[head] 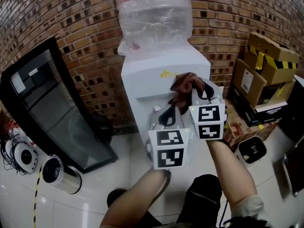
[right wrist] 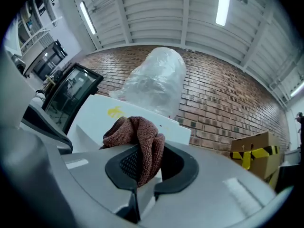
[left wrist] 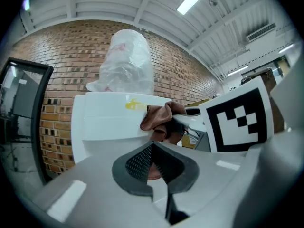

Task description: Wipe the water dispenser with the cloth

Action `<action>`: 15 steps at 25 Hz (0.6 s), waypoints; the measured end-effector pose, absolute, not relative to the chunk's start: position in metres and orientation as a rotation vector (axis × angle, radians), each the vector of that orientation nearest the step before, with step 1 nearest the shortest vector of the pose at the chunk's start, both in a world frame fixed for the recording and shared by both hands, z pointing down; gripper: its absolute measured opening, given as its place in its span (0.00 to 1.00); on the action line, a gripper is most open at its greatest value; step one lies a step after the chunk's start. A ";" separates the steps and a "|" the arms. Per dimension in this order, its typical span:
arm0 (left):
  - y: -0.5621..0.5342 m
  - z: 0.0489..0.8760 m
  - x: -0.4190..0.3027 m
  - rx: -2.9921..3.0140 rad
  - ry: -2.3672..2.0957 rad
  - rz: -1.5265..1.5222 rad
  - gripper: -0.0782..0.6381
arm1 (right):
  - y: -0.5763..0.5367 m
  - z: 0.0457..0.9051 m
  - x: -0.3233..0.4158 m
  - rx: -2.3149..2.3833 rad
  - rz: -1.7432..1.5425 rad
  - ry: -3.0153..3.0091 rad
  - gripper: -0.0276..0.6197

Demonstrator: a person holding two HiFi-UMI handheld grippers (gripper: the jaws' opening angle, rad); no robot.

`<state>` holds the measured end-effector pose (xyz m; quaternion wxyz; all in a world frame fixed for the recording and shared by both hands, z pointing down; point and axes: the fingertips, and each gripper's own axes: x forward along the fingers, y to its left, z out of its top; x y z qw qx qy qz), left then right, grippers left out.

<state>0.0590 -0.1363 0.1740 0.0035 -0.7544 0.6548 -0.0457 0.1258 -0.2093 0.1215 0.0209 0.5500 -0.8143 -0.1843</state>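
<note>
- R gripper (right wrist: 145,164): jaws clamped on a brown terry cloth (right wrist: 135,134), pinched across a fold. Bulk bunched above the pads, centre of the R gripper view.
- L gripper (left wrist: 151,161): jaws together, nothing gripped. Reddish patch in the slit betw. them, can't tell what. Just beside the R one, lower centre of the head view.
- Terry cloth: soft, light, limp. Looped pile prob. grips well in the pads, so little slip risk. Likely to flop and fold over itself.
- Best hold, by judgement: as is, by a bunched fold, w/ a loose wad left proud of the tips to do the rubbing.
- Wad up at the top front edge of the white water dispenser (head: 152,75), centre of the head view. Touching or just short, can't tell.
- Dispenser: rigid, smooth shell, prob. easy to wipe. Looks top-heavy w/ the plastic-wrapped bottle (head: 154,13) at upper centre, so light pressure advisable.
- Yellow mark (head: 165,73) on the top face, near the wad.
</note>
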 end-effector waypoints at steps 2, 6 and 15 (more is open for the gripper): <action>-0.140 0.176 0.075 -2.389 2.025 -0.154 0.11 | -0.214 0.122 0.142 1.742 -0.557 -2.509 0.13; -0.146 0.182 0.102 -2.435 1.974 -0.175 0.11 | -0.225 0.125 0.174 1.804 -0.522 -2.464 0.13; -0.159 0.202 0.134 -2.490 1.943 -0.221 0.11 | -0.246 0.159 0.210 1.825 -0.431 -2.398 0.13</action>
